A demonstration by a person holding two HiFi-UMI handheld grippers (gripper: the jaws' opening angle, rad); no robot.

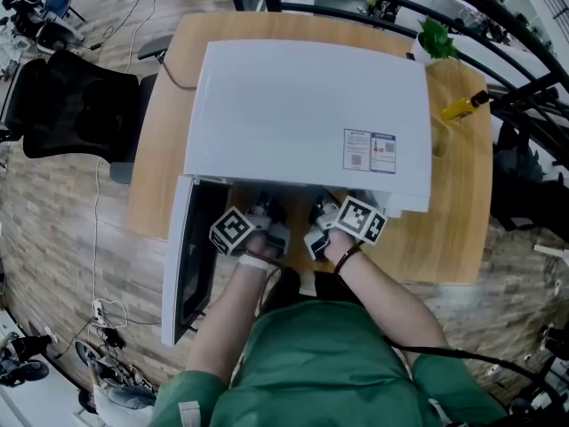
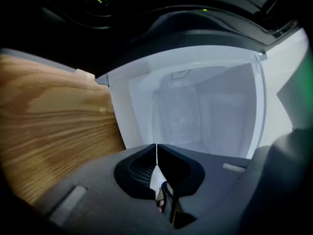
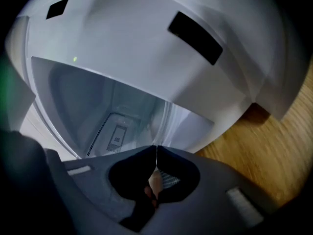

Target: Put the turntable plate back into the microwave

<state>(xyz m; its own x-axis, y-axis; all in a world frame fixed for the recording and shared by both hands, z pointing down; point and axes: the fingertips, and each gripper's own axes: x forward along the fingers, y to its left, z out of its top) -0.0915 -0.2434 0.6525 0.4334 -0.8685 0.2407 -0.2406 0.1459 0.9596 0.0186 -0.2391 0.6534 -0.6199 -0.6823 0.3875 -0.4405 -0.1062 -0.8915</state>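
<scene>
White microwave (image 1: pixel 302 114) sits on the wooden tabletop (image 1: pixel 453 238), its door (image 1: pixel 182 274) swung open on the left and reaching out past the tabletop's near edge. Right at the mouth, side by side, two marker cubes face up: left cube (image 1: pixel 233 231), right cube (image 1: pixel 360 218), both just in front of the microwave's front edge.

Now the left gripper (image 2: pixel 156 155): jaws pressed together, only a hairline of light between the pads, nothing caught there. It looks into the pale cavity (image 2: pixel 205 106), and the wood grain fills the left of its view, so this one is tipped on its side.

Over to the right gripper (image 3: pixel 156 155), same story: jaws closed pad to pad and empty. It is tipped too, with wood at lower right and white casing with two black patches (image 3: pixel 195 31) arching overhead. A vent (image 3: pixel 115 133) with a small label shows on a cavity wall.

As for the plate, I can't pick it out in any view, so where it lies I cannot tell. The gripper bodies cover the nearest part of the cavity.

Far right corner of the tabletop: a yellow item (image 1: pixel 462 107) and a green plant (image 1: pixel 436 38). A sticker (image 1: pixel 369 151) sits on the microwave's top, and a black chair (image 1: pixel 76 105) stands off to the left.
</scene>
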